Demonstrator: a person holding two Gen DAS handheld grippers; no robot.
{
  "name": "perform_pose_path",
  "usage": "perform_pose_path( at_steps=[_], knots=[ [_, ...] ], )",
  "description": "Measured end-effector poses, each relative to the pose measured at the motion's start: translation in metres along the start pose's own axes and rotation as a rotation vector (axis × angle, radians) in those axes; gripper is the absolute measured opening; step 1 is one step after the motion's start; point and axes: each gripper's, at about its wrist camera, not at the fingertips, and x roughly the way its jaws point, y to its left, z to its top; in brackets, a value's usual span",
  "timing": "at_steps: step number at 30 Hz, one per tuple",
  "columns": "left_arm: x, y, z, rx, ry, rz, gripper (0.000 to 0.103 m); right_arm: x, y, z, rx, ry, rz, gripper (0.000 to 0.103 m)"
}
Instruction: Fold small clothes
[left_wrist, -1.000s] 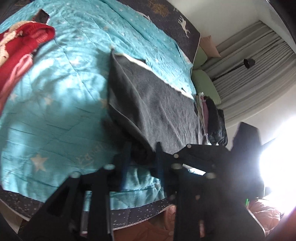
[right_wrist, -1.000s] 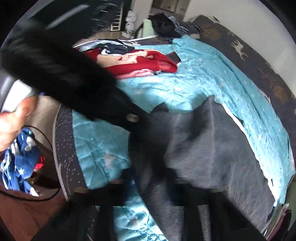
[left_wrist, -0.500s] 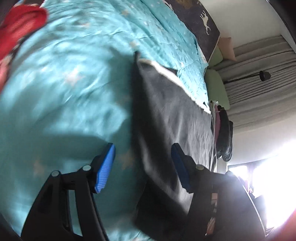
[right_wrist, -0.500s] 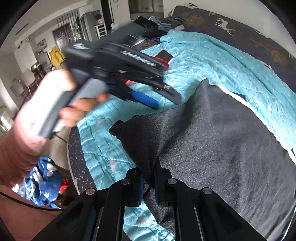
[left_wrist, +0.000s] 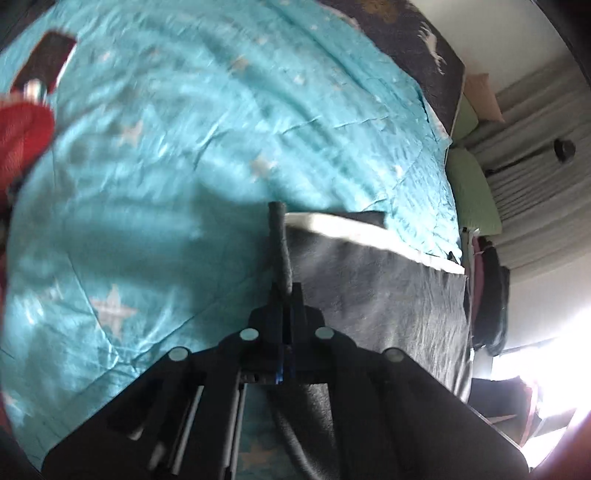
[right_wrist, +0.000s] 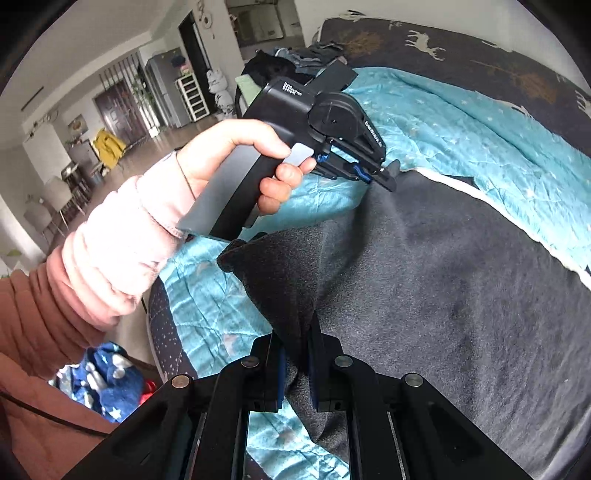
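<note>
A dark grey garment (right_wrist: 443, 280) with a white edge (right_wrist: 461, 188) lies spread on the teal star-print bedspread (right_wrist: 461, 122). My right gripper (right_wrist: 295, 354) is shut on the garment's near corner and holds it raised. My left gripper (right_wrist: 384, 181), held by a hand in a pink sleeve, is shut on the garment's far left edge. In the left wrist view the left gripper (left_wrist: 286, 295) pinches a thin raised fold of the grey garment (left_wrist: 388, 295), which spreads to the right.
A red garment (left_wrist: 22, 136) lies at the bedspread's (left_wrist: 184, 147) left edge. A stack of dark folded clothes (left_wrist: 491, 295) sits at the right end. Green pillows (left_wrist: 472, 184) and curtains stand beyond. Blue star-print clothes (right_wrist: 103, 384) lie on the floor.
My left gripper let go of the near corner, opened, moved up along the garment's left edge and shut on it. My right gripper kept its hold on the near corner.
</note>
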Motion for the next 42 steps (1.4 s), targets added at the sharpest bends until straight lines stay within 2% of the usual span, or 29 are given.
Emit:
perform_pose_path(
  at_steps=[6, 12, 19, 22, 26, 31, 35, 38, 40, 42],
  knots=[
    [-0.016, -0.061, 0.018, 0.122, -0.019, 0.029, 0.003, -0.02, -0.018, -0.008, 0.091, -0.067, 0.026, 0.008],
    [-0.01, -0.164, 0.021, 0.311, -0.005, 0.05, 0.003, -0.063, -0.055, -0.038, 0.27, -0.208, 0.044, 0.008],
    [0.04, -0.313, -0.011, 0.541, 0.06, 0.046, 0.003, -0.131, -0.106, -0.107, 0.508, -0.385, -0.029, 0.008],
    [0.069, -0.366, -0.033, 0.618, 0.102, 0.034, 0.003, -0.155, -0.123, -0.139, 0.589, -0.435, -0.089, 0.008],
    [0.112, -0.419, -0.06, 0.702, 0.144, 0.067, 0.003, -0.177, -0.142, -0.176, 0.685, -0.479, -0.154, 0.008],
    [0.162, -0.438, -0.088, 0.713, 0.217, 0.109, 0.005, -0.184, -0.167, -0.218, 0.805, -0.481, -0.193, 0.008],
    [0.168, -0.443, -0.099, 0.713, 0.247, 0.063, 0.01, -0.168, -0.191, -0.246, 0.881, -0.404, -0.192, 0.008],
    [0.145, -0.446, -0.096, 0.717, 0.213, 0.023, 0.029, -0.16, -0.197, -0.26, 0.918, -0.402, -0.128, 0.008],
    [0.124, -0.445, -0.099, 0.738, 0.172, -0.005, 0.046, -0.162, -0.198, -0.259, 0.904, -0.405, -0.119, 0.01],
    [0.104, -0.437, -0.108, 0.773, 0.133, -0.011, 0.048, -0.166, -0.195, -0.257, 0.876, -0.385, -0.13, 0.014]
  ],
)
